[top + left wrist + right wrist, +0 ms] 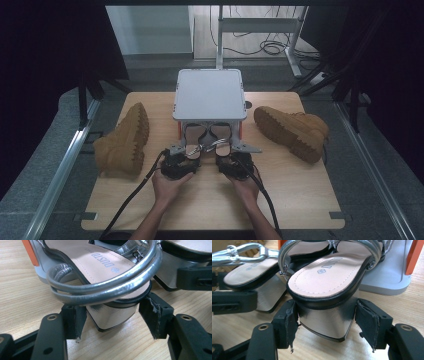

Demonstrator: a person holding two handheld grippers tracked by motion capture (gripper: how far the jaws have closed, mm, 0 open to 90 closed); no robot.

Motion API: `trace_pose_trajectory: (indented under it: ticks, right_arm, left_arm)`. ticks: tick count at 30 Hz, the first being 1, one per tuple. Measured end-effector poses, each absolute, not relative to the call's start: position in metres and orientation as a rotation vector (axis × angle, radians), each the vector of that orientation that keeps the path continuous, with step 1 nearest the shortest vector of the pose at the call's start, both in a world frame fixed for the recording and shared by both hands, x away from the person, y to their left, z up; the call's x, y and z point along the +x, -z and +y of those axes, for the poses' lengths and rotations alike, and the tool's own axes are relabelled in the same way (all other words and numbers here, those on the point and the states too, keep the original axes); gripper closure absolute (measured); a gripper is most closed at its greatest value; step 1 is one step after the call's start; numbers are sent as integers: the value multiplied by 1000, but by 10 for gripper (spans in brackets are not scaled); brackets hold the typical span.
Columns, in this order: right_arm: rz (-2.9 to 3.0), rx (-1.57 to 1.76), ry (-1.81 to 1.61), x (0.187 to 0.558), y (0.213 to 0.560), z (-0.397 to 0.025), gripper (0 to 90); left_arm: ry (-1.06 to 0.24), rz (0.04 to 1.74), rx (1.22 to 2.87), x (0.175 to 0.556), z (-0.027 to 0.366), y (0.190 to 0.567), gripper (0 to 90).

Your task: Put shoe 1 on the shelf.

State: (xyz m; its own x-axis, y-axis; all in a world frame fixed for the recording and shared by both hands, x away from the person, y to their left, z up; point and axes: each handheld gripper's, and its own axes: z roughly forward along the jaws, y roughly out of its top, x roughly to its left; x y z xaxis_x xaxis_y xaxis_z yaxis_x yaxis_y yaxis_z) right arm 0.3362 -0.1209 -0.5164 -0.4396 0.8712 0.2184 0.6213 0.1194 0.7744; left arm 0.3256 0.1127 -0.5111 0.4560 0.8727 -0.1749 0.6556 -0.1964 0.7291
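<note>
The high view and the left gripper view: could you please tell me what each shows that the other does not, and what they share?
The high view alone takes in two tan boots, the grey shoe rack and both hands. The left gripper view alone gives the printed insole, the silver straps and the block heel between that gripper's open jaws. Both show the silver sandals and the wooden table.
</note>
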Motion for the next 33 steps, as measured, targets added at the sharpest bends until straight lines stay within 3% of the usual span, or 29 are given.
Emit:
trace_pose_trajectory:
  ticks: [33]
  right_arm:
    - [2169, 1467, -1171, 345, 526, -121, 365]
  left_arm:
    - [-381, 1276, 1912, 382, 110, 511, 407]
